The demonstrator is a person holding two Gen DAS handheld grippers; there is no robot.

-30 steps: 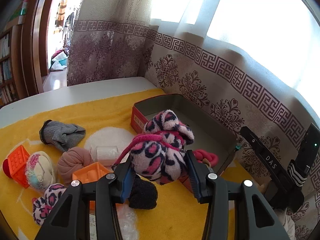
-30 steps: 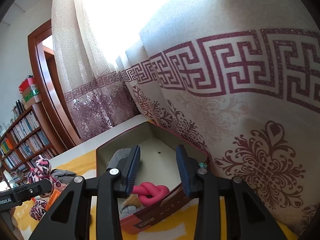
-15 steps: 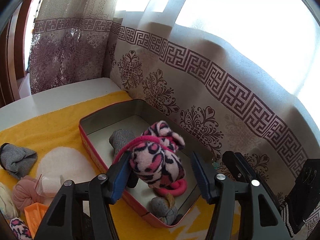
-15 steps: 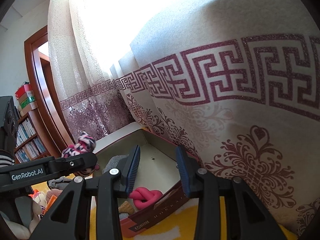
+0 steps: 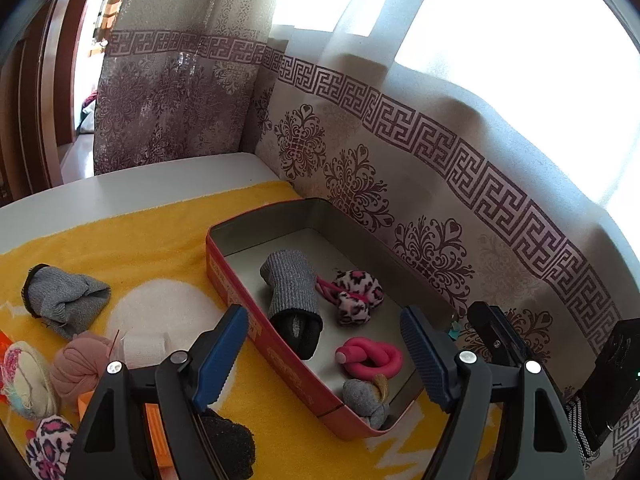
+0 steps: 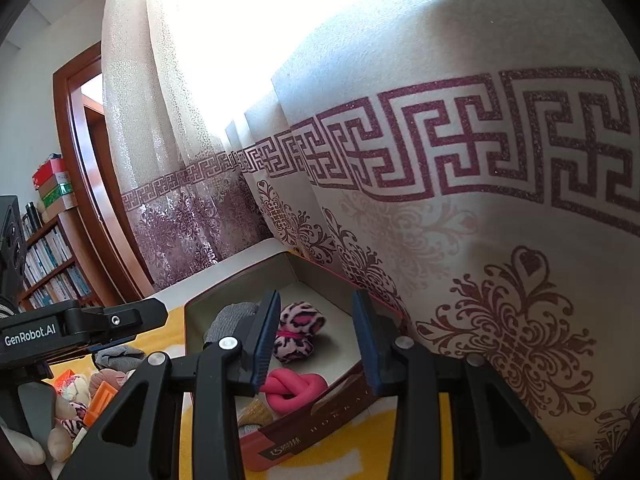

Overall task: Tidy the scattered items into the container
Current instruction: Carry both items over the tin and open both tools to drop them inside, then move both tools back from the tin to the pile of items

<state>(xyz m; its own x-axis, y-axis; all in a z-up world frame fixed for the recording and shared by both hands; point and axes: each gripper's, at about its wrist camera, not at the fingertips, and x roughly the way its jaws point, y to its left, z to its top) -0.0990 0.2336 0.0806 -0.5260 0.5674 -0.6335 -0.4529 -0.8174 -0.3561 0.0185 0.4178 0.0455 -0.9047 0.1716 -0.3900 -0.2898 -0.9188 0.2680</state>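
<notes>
Yellow towel (image 5: 160, 240) covers the table, w/ a patterned curtain (image 5: 440, 184) right behind it and a bookshelf (image 6: 52, 264) off by the doorway. Red tin (image 5: 276, 354) sits on the towel against the curtain, long side running away from the cameras. Inside it: grey sock (image 5: 292, 296) w/ a black toe along the near wall, leopard-print sock ball (image 5: 356, 294) touching it toward the curtain side, pink knotted tube (image 5: 372, 358) just in front, and a small grey bundle (image 5: 366, 398) in the near corner. Left gripper (image 5: 326, 358) hangs over the tin's near half, fingers spread wide, nothing between them. Right gripper (image 6: 316, 340) hovers near the tin's end, also spread and holding nothing; the sock ball shows between its blue pads (image 6: 264, 340). Still out on the towel, left of the tin: grey glove (image 5: 64, 300), pink cloth ball (image 5: 78, 364), white roll (image 5: 144, 348), a 2nd leopard-print piece (image 5: 48, 446), black fuzzy sock (image 5: 228, 444), orange block (image 5: 154, 432).
</notes>
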